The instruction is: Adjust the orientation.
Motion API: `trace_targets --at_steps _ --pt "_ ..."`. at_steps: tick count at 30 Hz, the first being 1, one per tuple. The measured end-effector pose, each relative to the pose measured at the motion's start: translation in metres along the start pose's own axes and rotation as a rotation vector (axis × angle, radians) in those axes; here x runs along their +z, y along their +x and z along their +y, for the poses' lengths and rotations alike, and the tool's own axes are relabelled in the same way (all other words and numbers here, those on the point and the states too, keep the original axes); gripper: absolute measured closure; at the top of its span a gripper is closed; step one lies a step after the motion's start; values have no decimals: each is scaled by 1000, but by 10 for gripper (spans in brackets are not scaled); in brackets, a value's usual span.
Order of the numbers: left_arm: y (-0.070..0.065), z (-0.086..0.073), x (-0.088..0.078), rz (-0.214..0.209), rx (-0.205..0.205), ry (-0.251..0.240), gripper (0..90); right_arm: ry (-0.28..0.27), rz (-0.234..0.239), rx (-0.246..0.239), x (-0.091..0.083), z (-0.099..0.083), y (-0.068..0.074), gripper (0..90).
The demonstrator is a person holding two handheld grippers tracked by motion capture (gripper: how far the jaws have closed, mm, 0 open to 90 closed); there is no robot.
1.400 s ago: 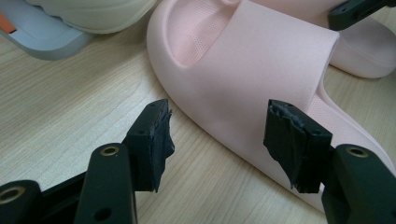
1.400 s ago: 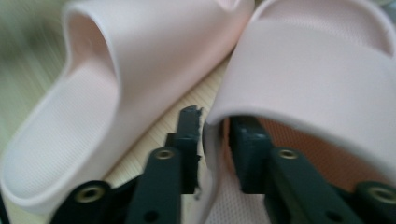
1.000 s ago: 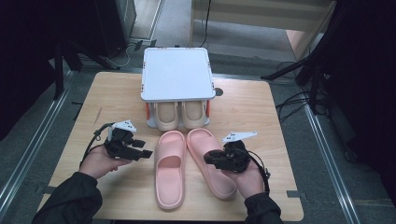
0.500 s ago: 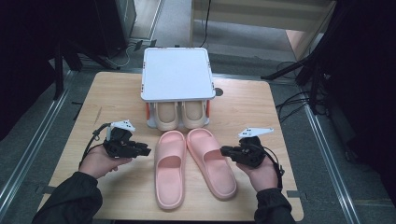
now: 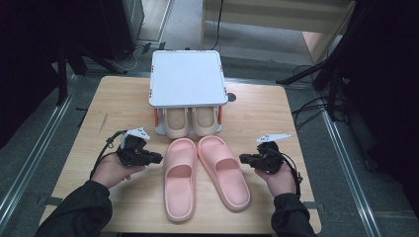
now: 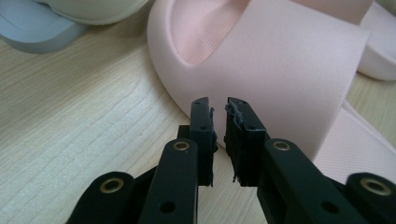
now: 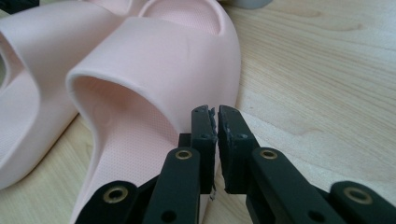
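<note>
Pink slippers (image 5: pixel 205 175) are lying side by side near the tabletop's (image 5: pixel 123 106) front edge. Flanking them, the left gripper (image 5: pixel 157 158) and right gripper (image 5: pixel 243 158) have just been closing, jaws nearly together, gripping nothing.

My hand-held gripper (image 7: pixel 217 112), jaws closing to a sliver (nothing between them), sits just beside the slipper (image 7: pixel 154 60) on the counter (image 7: pixel 317 74).
</note>
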State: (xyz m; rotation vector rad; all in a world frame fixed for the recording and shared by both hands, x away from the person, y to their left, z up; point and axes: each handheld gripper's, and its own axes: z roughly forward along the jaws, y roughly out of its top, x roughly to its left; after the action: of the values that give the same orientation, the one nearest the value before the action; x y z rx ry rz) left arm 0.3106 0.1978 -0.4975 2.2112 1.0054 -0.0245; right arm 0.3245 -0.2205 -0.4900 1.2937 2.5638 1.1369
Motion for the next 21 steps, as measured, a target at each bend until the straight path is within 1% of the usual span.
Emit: trace_targets --at_steps 1,3,5,6,13,18,21 --pt "0 0 1 2 0 1 799 5 1 5 2 0 0 858" --pt "0 0 3 -3 -3 3 796 18 5 -3 8 1 1 860" --pt "-1 0 4 -6 -4 5 794 27 -3 -12 10 1 3 860" --pt "-1 0 5 -5 -1 6 792 26 3 -16 11 2 4 859" --pt "-4 1 11 -13 18 31 781 31 2 -15 12 2 8 859" --pt "-3 1 12 -18 8 33 771 28 13 -23 16 2 12 854" --pt "-4 1 12 -16 14 33 771 30 19 -28 19 2 16 854"
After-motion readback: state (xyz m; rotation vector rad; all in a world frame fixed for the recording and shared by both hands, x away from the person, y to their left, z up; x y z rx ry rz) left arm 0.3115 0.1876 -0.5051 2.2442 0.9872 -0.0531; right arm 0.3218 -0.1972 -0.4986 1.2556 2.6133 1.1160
